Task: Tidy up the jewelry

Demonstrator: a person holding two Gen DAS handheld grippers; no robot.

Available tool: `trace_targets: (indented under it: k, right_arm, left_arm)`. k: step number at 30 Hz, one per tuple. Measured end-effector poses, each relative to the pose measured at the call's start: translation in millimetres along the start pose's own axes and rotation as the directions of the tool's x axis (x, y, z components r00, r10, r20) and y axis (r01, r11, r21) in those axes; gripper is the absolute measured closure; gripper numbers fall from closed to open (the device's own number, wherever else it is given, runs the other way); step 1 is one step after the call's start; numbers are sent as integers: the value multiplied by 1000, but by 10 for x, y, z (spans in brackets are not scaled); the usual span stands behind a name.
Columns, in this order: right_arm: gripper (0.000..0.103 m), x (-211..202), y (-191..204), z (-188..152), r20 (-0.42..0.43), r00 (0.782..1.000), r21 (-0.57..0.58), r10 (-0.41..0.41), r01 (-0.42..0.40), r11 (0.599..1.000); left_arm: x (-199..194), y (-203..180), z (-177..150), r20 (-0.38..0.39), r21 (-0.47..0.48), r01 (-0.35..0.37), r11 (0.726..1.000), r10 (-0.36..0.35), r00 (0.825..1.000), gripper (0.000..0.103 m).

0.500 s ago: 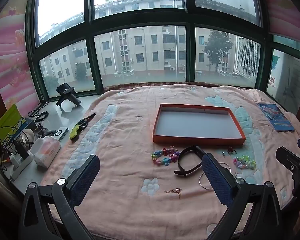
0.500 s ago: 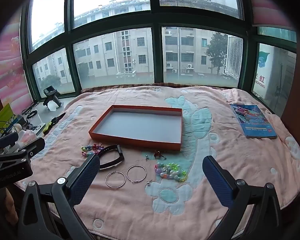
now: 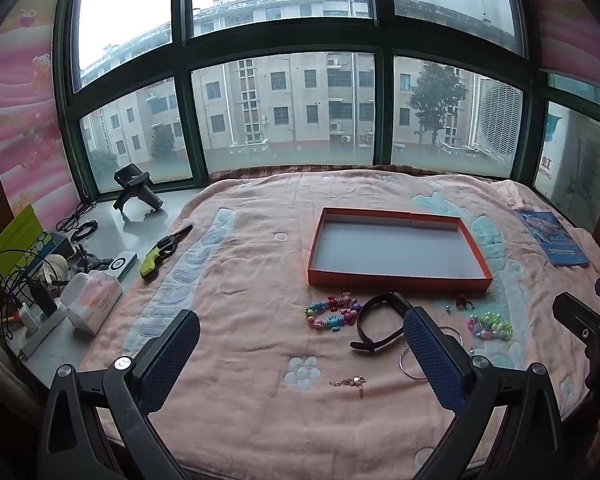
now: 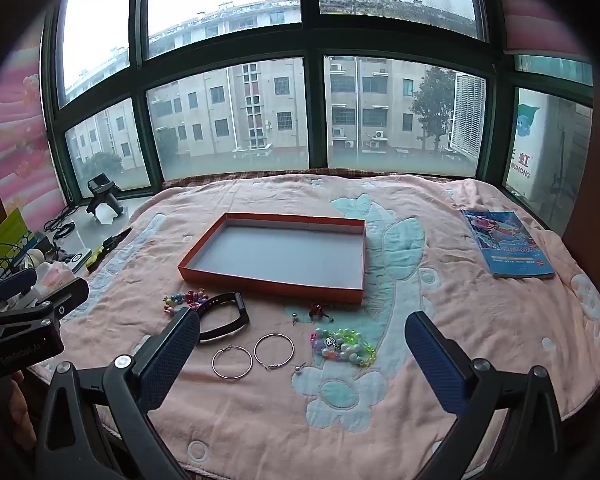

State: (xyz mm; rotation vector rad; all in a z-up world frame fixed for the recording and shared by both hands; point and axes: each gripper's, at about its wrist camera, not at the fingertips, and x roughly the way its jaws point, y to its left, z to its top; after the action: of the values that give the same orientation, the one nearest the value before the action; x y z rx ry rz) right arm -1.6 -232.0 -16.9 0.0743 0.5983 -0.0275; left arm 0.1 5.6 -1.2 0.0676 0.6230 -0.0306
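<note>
1. Tray [image 4: 274,254]: orange-walled, shallow, empty, lying flat on the bed [image 4: 480,320] toward its far middle. It is judged to be the destination, set just beyond the jewelry so that each piece needs only a short carry.

2. Jewelry: all pieces lie loose on the bedcover just near of the tray; none is inside it. From left to right:
   - bead bracelet [image 3: 332,314], multicoloured;
   - black band [image 4: 224,318];
   - two hoops [image 4: 252,354], side by side and nearer than the band;
   - pastel bead cluster [image 4: 342,346];
   - small dark red piece [image 4: 318,312] by the tray's near wall;
   - tiny studs beside it, too small to identify.
   A thin gold chain [image 3: 350,382] lies apart, nearest of all, in the left view only.

3. Left gripper [image 3: 300,360]: spread wide, nothing between the jaws, held above the bed and tilted downward over the bracelet and chain.

4. Right gripper [image 4: 302,360]: likewise spread wide and empty, tilted down over the hoops and cluster.

5. Judgement: sorting not begun. The wide spread suits an approach to flat pieces.

6. Risk: thin hoops and chain lie in soft fabric and may be hard to pinch.

7. Book [image 4: 506,246]: far right, not involved.
</note>
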Motion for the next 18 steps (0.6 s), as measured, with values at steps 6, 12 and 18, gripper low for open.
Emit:
trace_targets:
  k: [6, 12, 18]
  right_arm:
    - [0, 1, 17, -15, -2, 1000, 4, 5, -5, 1000]
    - [0, 4, 22, -23, -1, 1000, 6, 7, -7, 1000]
    - [0, 4, 23, -32, -1, 1000, 11, 10, -10, 1000]
  left_arm:
    - [4, -22, 14, 2, 9, -8, 1000, 8, 1000, 0]
    - [12, -55, 17, -2, 21, 2, 1000, -2, 1000, 0]
    - [13, -93, 14, -4, 37, 15, 999, -15, 1000, 0]
